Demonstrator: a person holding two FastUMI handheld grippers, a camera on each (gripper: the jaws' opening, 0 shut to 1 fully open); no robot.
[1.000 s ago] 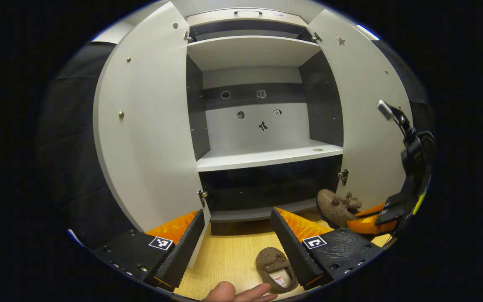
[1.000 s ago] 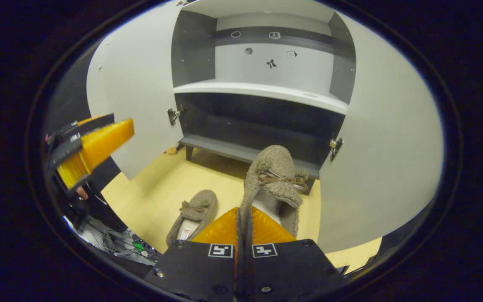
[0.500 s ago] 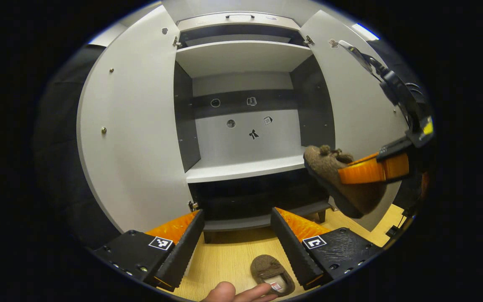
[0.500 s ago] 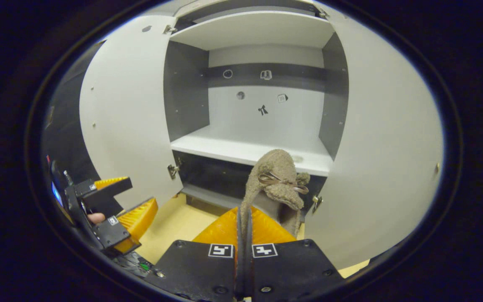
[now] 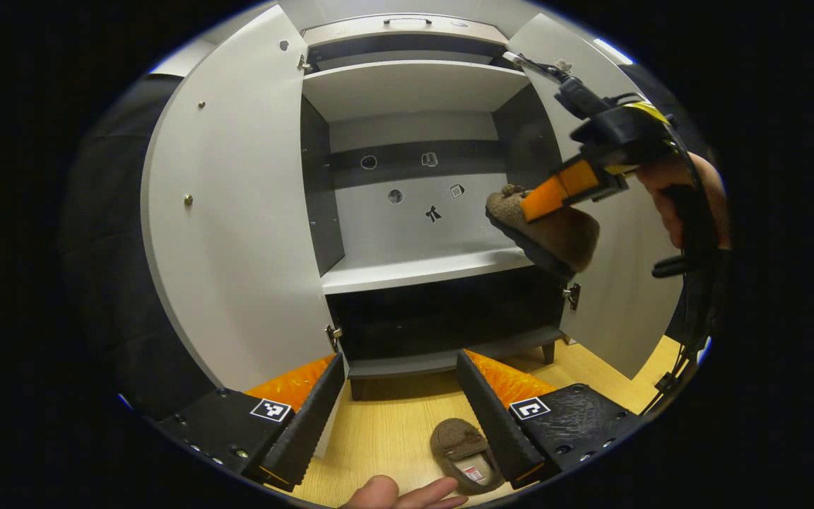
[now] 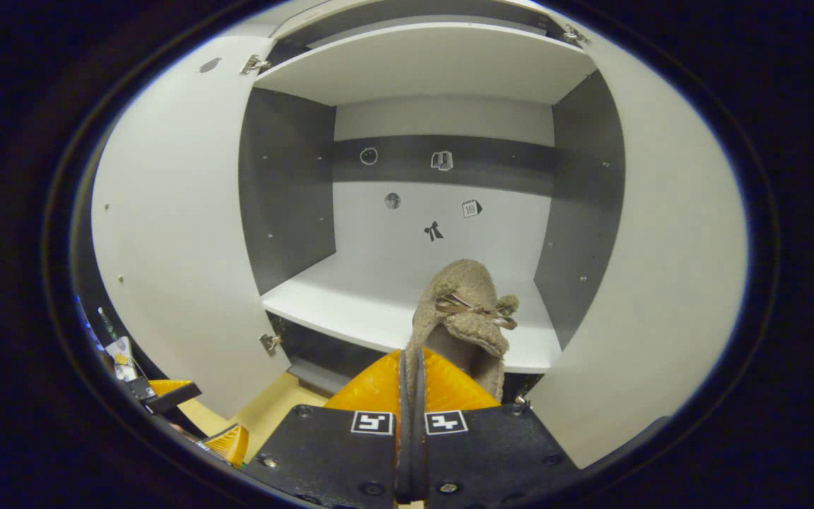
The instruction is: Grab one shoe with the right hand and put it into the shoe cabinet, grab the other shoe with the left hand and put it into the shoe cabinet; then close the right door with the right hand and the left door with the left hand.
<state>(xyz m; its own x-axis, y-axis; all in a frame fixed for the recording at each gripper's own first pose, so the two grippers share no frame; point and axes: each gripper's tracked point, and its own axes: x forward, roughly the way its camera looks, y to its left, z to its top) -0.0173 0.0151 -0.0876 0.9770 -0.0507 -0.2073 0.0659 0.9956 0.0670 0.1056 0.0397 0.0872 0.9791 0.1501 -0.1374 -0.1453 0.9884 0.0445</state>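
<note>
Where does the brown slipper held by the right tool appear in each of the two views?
Left gripper view: the held slipper is at upper right, in front of the open right door.
Right gripper view: it stands at lower centre, above the middle shelf.
Shared landmark: the small bow mark on the cabinet's back wall.

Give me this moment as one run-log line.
right gripper: shut on slipper, raised at middle shelf | left gripper: open | second slipper: on floor
</note>
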